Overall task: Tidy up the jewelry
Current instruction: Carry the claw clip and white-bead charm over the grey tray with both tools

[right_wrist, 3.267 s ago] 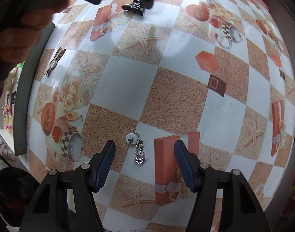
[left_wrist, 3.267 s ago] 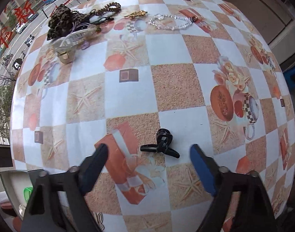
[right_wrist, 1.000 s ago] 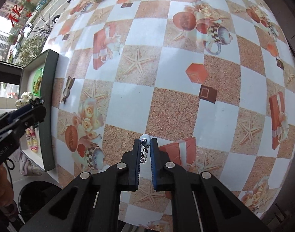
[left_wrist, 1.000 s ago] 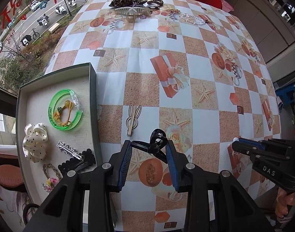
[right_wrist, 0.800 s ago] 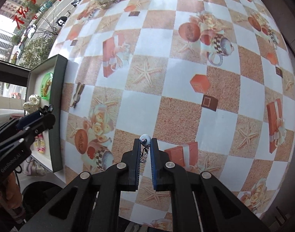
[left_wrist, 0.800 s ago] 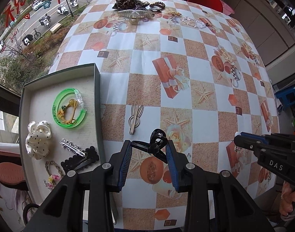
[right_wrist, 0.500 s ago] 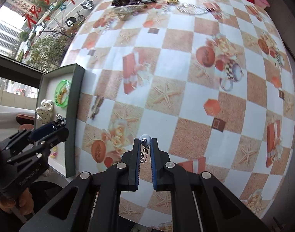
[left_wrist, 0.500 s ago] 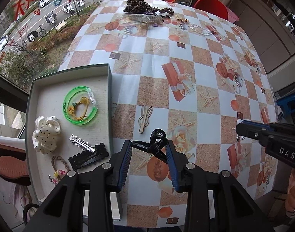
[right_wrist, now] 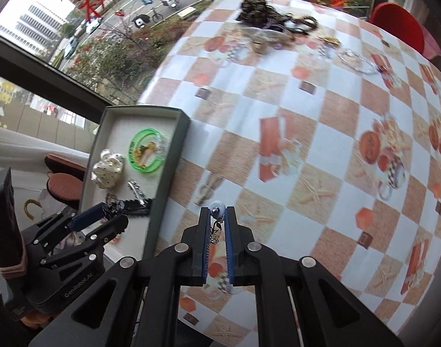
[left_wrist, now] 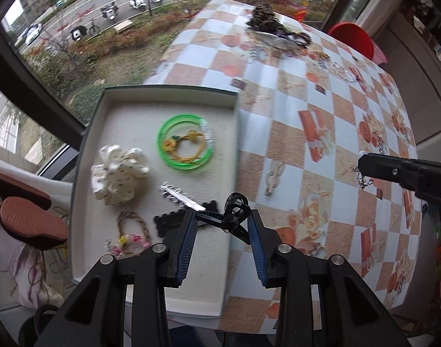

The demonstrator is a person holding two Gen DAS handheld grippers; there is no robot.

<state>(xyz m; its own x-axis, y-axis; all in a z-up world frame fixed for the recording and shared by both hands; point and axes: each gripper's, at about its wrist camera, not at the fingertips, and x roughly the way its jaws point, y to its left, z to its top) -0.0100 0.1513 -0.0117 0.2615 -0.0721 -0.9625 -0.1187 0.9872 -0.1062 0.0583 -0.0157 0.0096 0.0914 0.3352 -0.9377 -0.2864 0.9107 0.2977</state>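
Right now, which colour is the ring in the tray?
Bright green ring, clearest in the left wrist view.

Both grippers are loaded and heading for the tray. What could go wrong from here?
1. The black claw clip, pinched in the left gripper, hangs near the tray's right wall; released here, it may land on the rim or on the black hair clip.
2. The silver pendant is held in the right gripper with its chain dangling; it may slip.
3. Both grippers converge on the tray and may collide.
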